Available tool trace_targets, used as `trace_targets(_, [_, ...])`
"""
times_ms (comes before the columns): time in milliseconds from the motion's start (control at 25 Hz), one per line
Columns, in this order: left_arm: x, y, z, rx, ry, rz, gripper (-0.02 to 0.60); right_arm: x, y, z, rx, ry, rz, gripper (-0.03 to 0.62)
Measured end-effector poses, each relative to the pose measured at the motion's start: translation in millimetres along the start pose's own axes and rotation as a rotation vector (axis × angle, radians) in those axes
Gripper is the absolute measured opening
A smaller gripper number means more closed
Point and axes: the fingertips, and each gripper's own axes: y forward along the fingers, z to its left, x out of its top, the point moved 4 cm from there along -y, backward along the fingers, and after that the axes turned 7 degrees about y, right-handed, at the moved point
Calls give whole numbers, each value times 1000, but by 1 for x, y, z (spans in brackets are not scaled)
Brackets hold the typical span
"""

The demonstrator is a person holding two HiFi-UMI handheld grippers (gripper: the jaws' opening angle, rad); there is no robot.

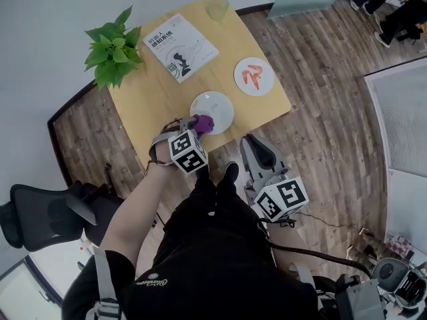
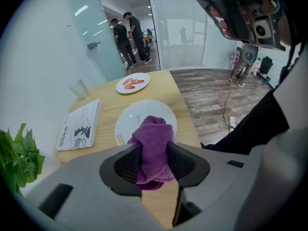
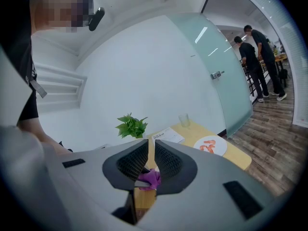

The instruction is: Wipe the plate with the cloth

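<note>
My left gripper (image 1: 195, 128) is shut on a bunched purple cloth (image 1: 203, 123) at the near edge of a white plate (image 1: 218, 105) on the wooden table (image 1: 147, 95). In the left gripper view the cloth (image 2: 153, 146) fills the gap between the jaws of the left gripper (image 2: 154, 160), and the plate (image 2: 132, 119) lies just beyond it. My right gripper (image 1: 253, 145) hangs off the table's near right corner, above the floor. In the right gripper view the right gripper (image 3: 150, 153) shows its jaws nearly touching and empty, with the cloth (image 3: 150, 179) in the distance behind them.
A second plate with red food (image 1: 254, 76) sits at the table's right. A book (image 1: 180, 47), a potted plant (image 1: 112, 49) and a glass (image 1: 217, 7) stand farther back. A black office chair (image 1: 40, 212) is at the lower left. Two people (image 2: 126, 37) stand in the distance.
</note>
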Motion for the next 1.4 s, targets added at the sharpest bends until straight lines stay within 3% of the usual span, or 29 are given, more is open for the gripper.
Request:
trace_targets(440, [7,2,-17,-37,10,-18,160,-2,1,-2,-3,5,2,43])
trace_targets(680, [3,-8,33,34,-68,-32,160,0,-1,-11,-21,12,-5,43])
trace_targets(920, [11,14,80,59,-35,22,160,-1,-6,-13,-35,7,-1,43])
trace_targets(1400, [16,26,66,24,20,53,160,0,-16,-26,-79,29,-25,43])
